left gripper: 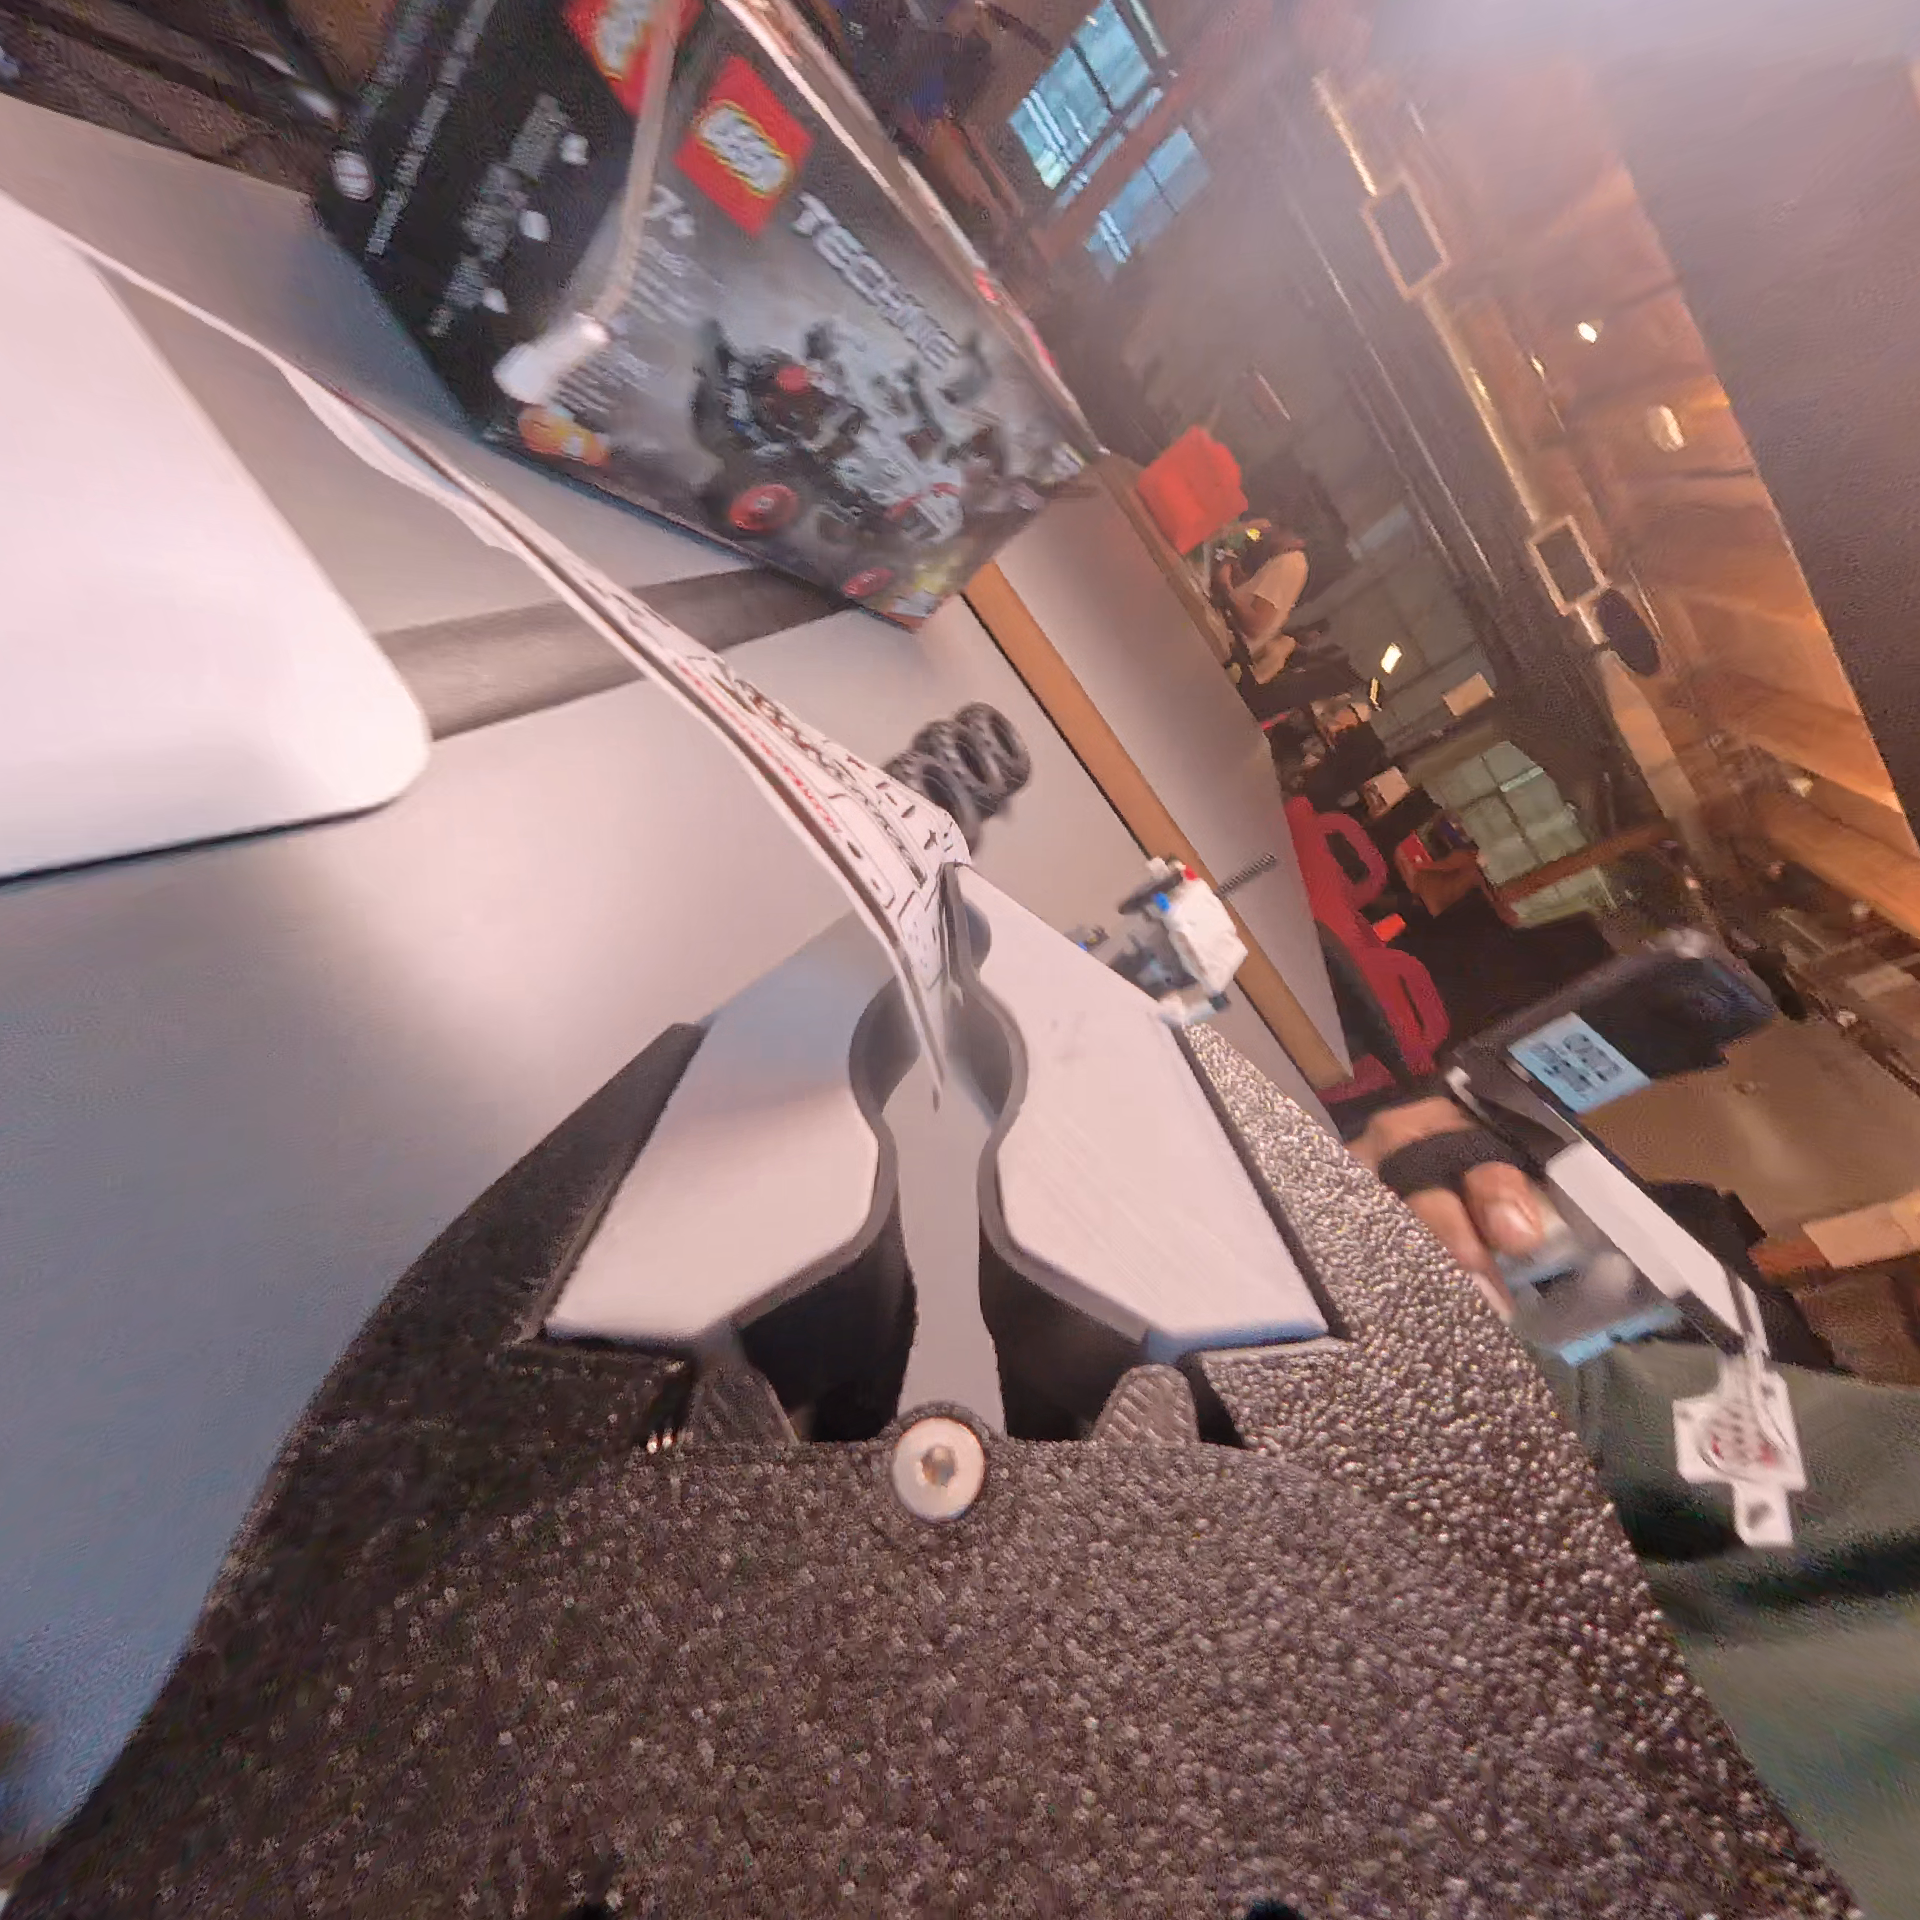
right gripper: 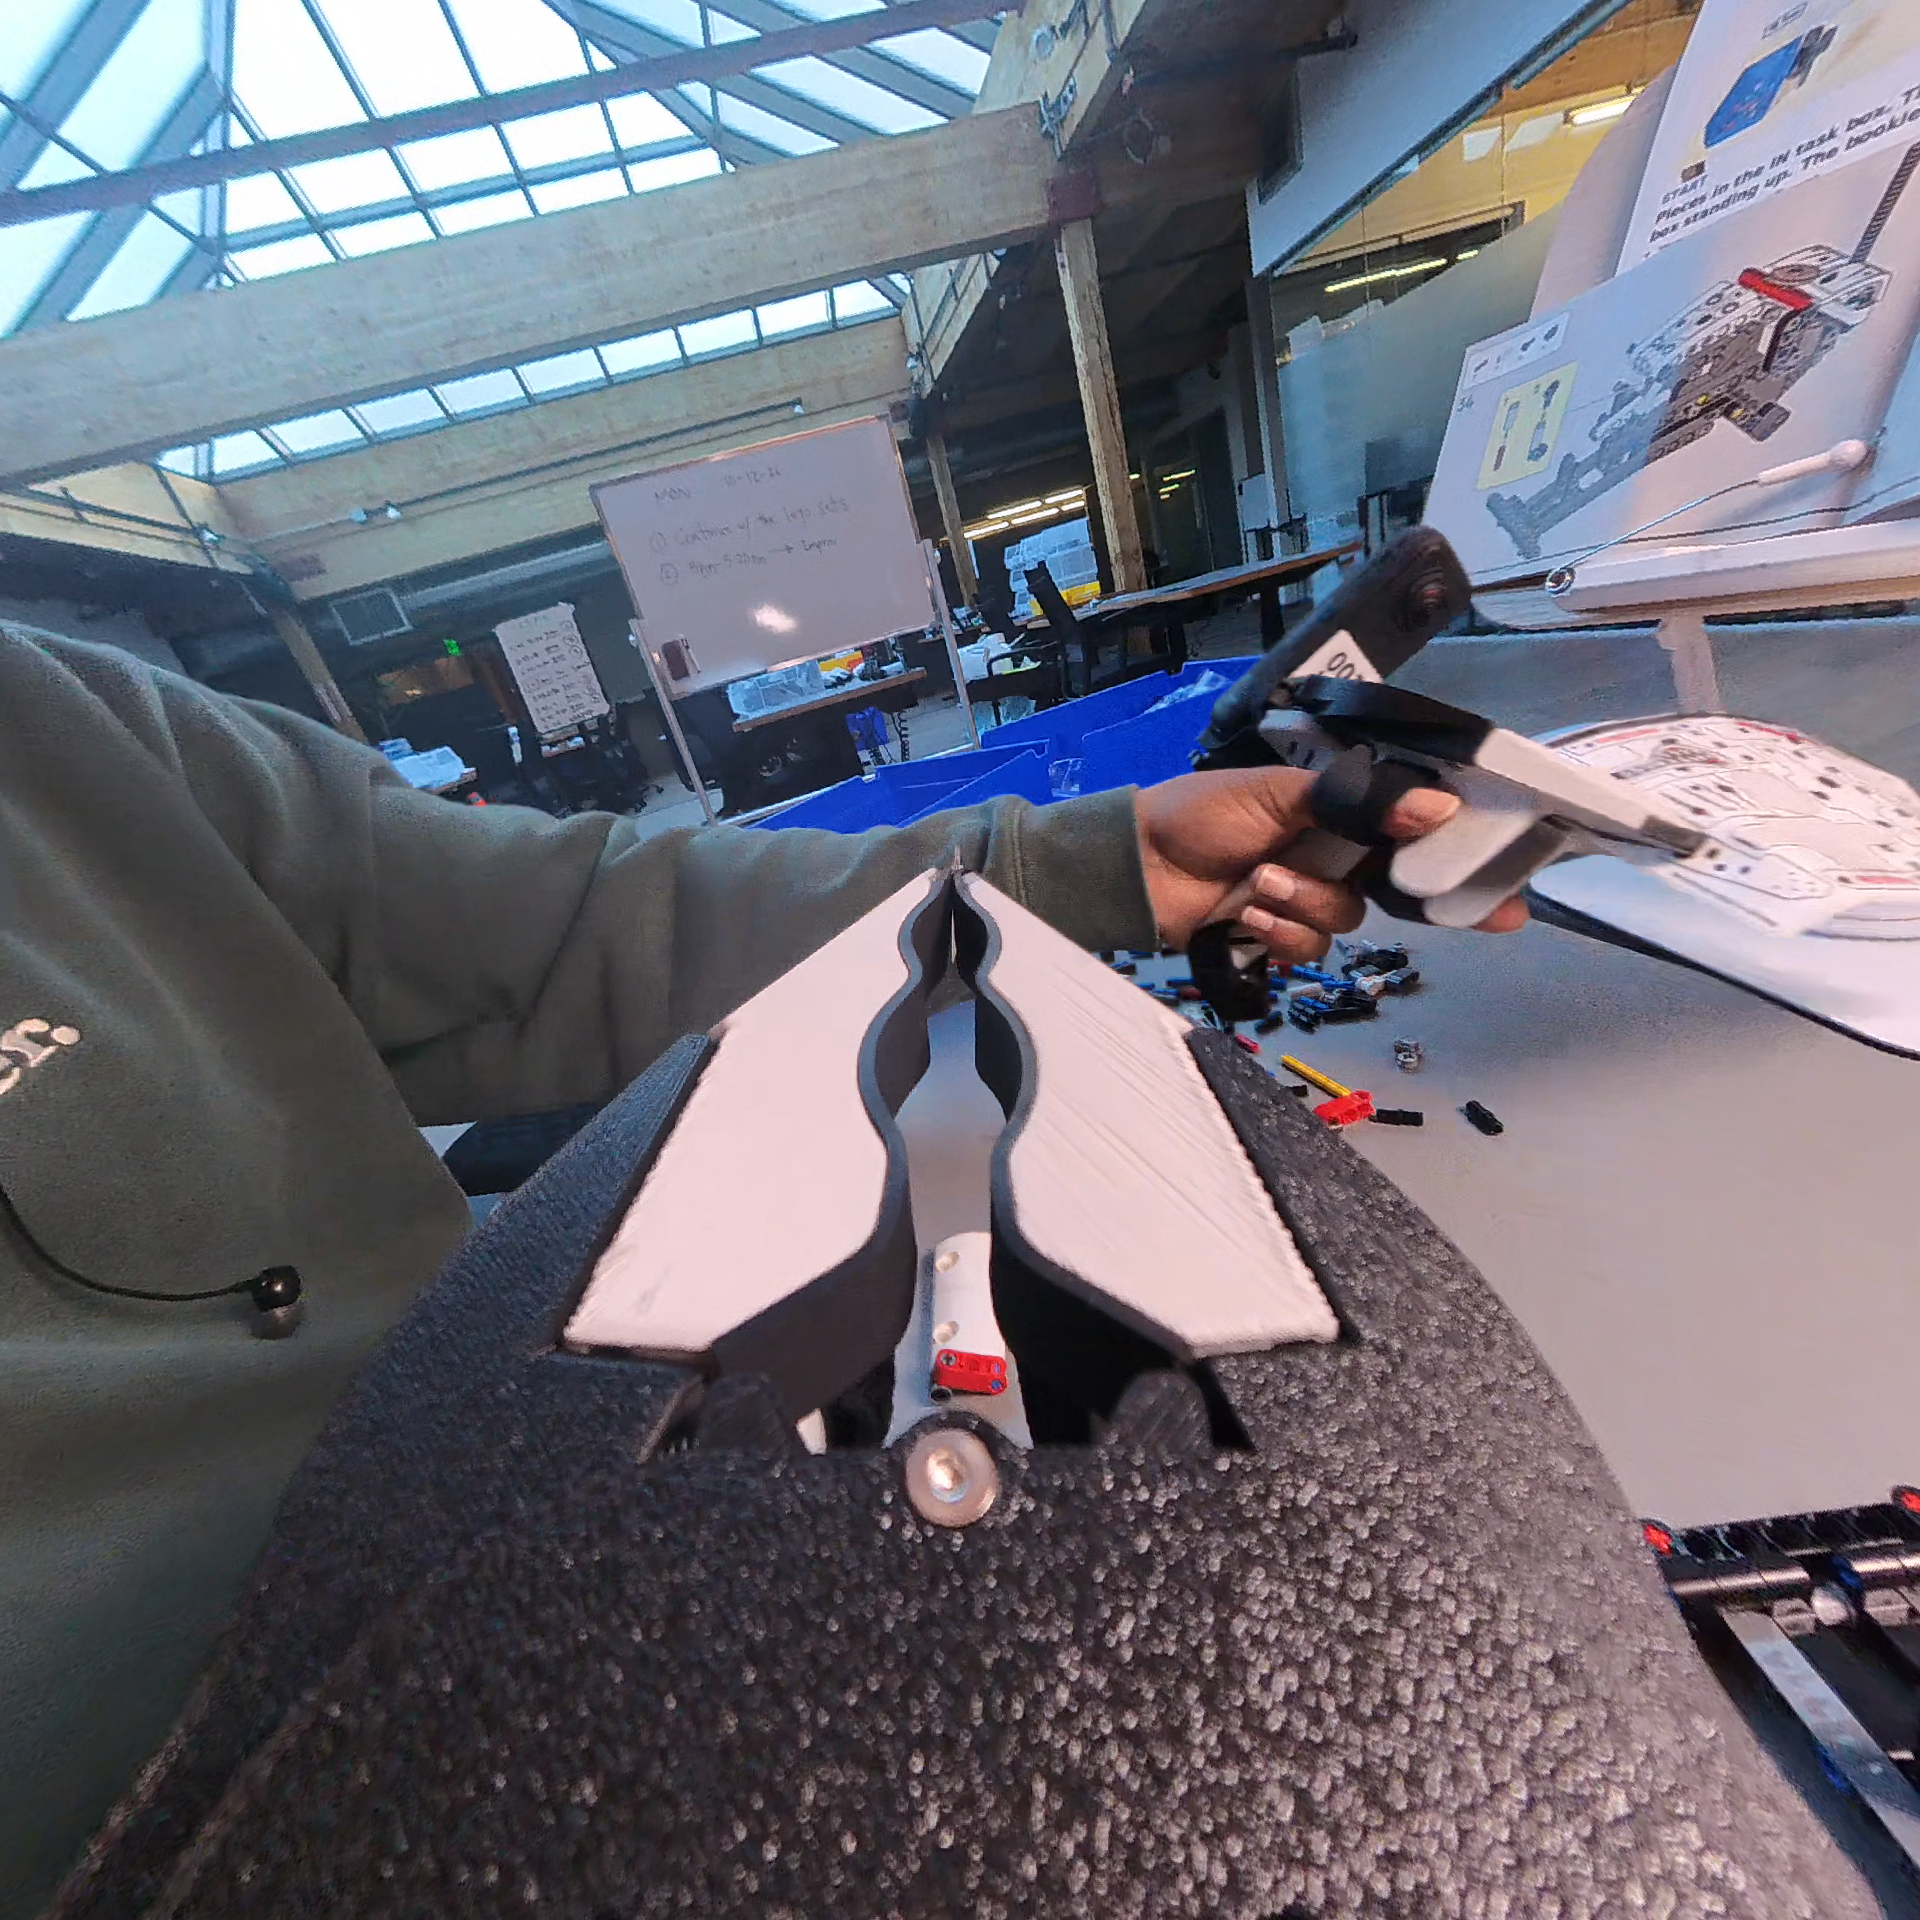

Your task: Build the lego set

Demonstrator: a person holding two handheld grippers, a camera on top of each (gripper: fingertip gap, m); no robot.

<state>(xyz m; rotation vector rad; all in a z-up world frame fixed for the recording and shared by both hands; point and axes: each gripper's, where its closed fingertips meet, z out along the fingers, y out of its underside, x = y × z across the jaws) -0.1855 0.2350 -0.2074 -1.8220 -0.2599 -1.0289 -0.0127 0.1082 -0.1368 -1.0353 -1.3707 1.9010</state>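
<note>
My left gripper (left gripper: 951,935) is shut on the edge of a white printed sticker sheet (left gripper: 727,707) and holds it above the grey table (left gripper: 312,1039). The right wrist view shows this gripper (right gripper: 1694,842) in a hand, clamped on the sheet (right gripper: 1766,821). My right gripper (right gripper: 954,883) is shut with its tips together, pointing at the person's green sleeve (right gripper: 520,883). A white beam with a red piece (right gripper: 961,1340) shows in the gap near the base of its fingers. I cannot tell whether it is held. The right gripper (left gripper: 1558,1257) shows blurred at the right of the left wrist view.
The lego box (left gripper: 727,312) stands at the table's back, with black tyres (left gripper: 966,758) and a small white part-build (left gripper: 1195,935) nearby. An open instruction booklet (right gripper: 1662,416) sits on a stand. Loose pieces (right gripper: 1330,987) lie scattered. A dark part-build (right gripper: 1787,1590) is at bottom right. Blue bins (right gripper: 1039,758) are behind. Spacing between my two grippers at the tips: around 25 cm.
</note>
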